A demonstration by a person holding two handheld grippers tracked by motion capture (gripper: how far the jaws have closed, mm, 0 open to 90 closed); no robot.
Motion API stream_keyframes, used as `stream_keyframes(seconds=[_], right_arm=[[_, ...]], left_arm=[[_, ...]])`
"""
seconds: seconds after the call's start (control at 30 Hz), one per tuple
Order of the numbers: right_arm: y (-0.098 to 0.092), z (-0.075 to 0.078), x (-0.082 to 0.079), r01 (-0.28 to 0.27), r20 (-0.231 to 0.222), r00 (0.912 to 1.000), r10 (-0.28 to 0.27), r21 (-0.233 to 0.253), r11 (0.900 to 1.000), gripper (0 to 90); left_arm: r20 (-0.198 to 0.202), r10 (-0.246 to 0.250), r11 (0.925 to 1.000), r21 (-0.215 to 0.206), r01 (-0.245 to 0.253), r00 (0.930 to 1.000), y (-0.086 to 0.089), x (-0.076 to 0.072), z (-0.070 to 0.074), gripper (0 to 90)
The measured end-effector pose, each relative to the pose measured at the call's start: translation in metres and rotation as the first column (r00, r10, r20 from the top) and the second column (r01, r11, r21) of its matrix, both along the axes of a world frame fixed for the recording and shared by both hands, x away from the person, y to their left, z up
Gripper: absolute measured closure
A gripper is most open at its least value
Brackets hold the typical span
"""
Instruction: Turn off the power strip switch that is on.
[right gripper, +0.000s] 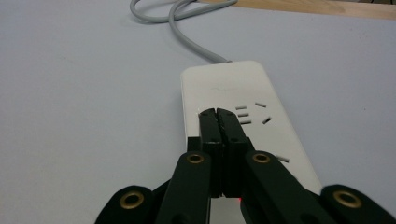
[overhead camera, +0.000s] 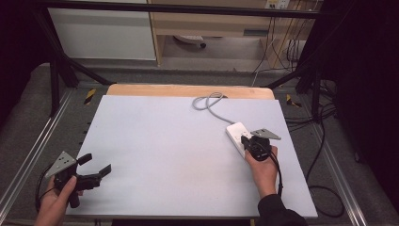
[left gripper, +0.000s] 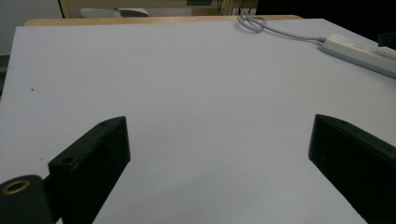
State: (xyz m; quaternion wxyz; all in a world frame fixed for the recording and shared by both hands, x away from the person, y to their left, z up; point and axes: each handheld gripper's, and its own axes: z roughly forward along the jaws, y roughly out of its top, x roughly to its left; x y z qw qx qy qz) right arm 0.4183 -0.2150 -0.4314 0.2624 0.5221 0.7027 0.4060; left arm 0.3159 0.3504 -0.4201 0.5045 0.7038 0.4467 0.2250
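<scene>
No legible text; only a faint, unreadable embossed mark on the power strip (right gripper: 233, 88)

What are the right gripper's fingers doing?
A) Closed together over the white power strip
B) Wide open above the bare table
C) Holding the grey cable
A: in the right gripper view the right gripper has its fingers pressed together over the white power strip.

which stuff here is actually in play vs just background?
In play:
- power strip, under the right gripper, jaws shut, tips over its sockets
- its grey cable

Lying about:
- left gripper, jaws open, over bare table
- floor cables
</scene>
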Motion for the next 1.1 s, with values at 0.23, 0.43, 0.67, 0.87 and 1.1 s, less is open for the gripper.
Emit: stream_keyframes(seconds=[0.23,0.43,0.67,0.87,1.1], right_arm=[[-0.0010,-0.0011,-0.0039,0.008,-0.023,0.9997,-0.008,-0.008,1.000,90.0],[-0.0012,-0.0024,-0.0047,0.010,-0.033,0.9994,-0.010,-0.011,1.000,90.0],[-0.0010,-0.0042,-0.0042,0.008,-0.049,0.9987,-0.010,-0.025,1.000,90.0],[-0.0013,-0.0043,-0.0041,0.008,-0.058,0.9983,-0.010,-0.030,1.000,90.0],[-0.0007,-0.0051,-0.0041,0.010,-0.062,0.9980,-0.012,-0.035,0.999,90.0]], left_arm=[[0.000,-0.001,1.0000,0.000,0.001,1.0000,-0.0002,-0.0001,0.0000,5.4],[0.000,-0.001,1.0000,0.000,0.001,1.0000,-0.0002,-0.0002,0.0001,5.4],[-0.001,-0.003,1.0000,0.002,0.003,1.0000,-0.0006,-0.0002,0.0000,5.4],[0.001,-0.006,1.0000,0.003,0.006,1.0000,-0.0004,-0.0001,0.0001,5.3],[0.003,-0.009,0.9999,0.007,0.009,1.0000,-0.0003,-0.0006,0.0005,5.4]])
